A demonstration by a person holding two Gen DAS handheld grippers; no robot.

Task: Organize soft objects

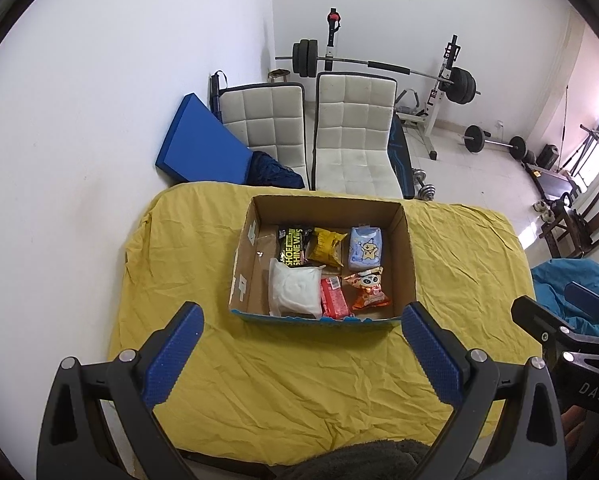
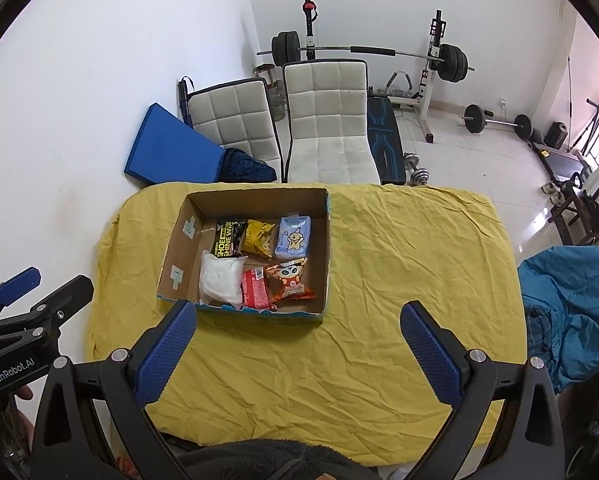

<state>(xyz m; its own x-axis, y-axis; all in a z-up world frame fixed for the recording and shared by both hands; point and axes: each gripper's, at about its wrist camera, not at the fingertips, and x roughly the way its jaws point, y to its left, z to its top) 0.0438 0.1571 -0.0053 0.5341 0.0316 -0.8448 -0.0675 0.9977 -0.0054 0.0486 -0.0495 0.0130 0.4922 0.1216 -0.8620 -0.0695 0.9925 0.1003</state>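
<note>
An open cardboard box (image 1: 407,248) (image 2: 327,248) stands on the table under a yellow cloth (image 1: 299,380) (image 2: 399,260). In it lie a white soft pack (image 1: 295,292) (image 2: 221,280), a red pack (image 1: 333,298) (image 2: 255,290), an orange panda snack (image 1: 367,290) (image 2: 289,282), a blue tissue pack (image 1: 365,250) (image 2: 293,238), a yellow bag (image 1: 325,246) (image 2: 257,238) and a black shoe-wipes pack (image 1: 293,246) (image 2: 227,238). My left gripper (image 1: 301,344) is open and empty, in front of the box. My right gripper (image 2: 297,344) is open and empty, in front and right of the box.
Two white padded chairs (image 1: 351,136) (image 2: 323,120) and a blue mat (image 1: 199,140) stand behind the table by the wall. A barbell rack (image 2: 431,56) and weights are further back. A blue beanbag (image 2: 571,312) sits at the table's right.
</note>
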